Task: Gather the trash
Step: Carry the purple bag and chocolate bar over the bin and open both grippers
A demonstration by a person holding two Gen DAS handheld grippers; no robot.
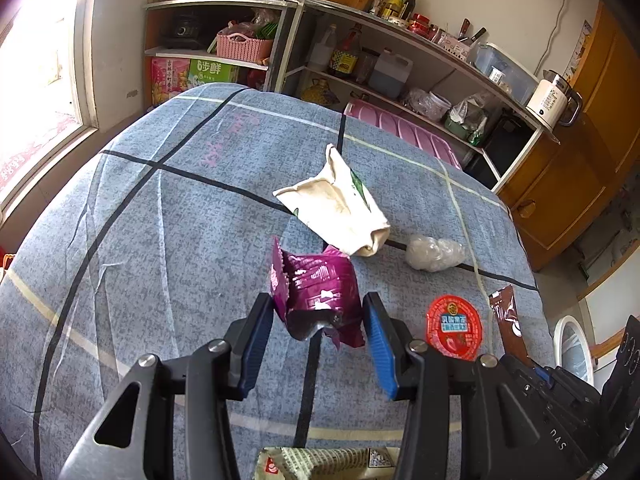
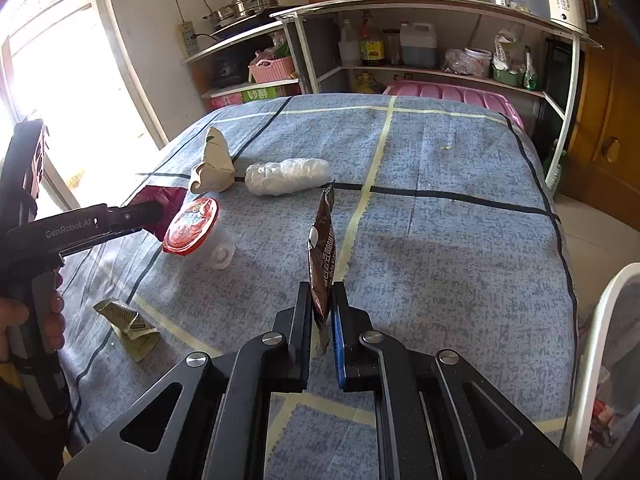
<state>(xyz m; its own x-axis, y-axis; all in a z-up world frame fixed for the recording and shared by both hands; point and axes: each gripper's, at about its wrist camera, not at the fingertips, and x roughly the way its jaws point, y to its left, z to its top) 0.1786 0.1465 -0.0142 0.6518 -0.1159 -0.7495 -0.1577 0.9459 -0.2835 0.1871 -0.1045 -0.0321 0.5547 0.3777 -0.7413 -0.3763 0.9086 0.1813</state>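
Observation:
A crumpled purple foil wrapper (image 1: pixel 316 292) sits between the blue pads of my left gripper (image 1: pixel 318 300), and both pads touch its sides. The right wrist view shows that gripper (image 2: pixel 154 210) from the side at the wrapper (image 2: pixel 160 198). My right gripper (image 2: pixel 322 286) is shut on a brown coffee sachet (image 2: pixel 322 248), which stands upright above the cloth; the sachet (image 1: pixel 506 320) also shows at the right of the left wrist view. Loose on the cloth lie a cream paper bag (image 1: pixel 340 208), a clear plastic wad (image 1: pixel 434 254), a red-lidded cup (image 1: pixel 454 328) and a greenish wrapper (image 2: pixel 128 320).
The table wears a blue-grey checked cloth (image 2: pixel 440 240). A white-rimmed bin (image 2: pixel 600 340) stands off its right edge. Shelves (image 2: pixel 440 72) with bottles and a pink crate stand behind the table. A window fills the left wall. A hand (image 2: pixel 52 312) holds the left gripper's handle.

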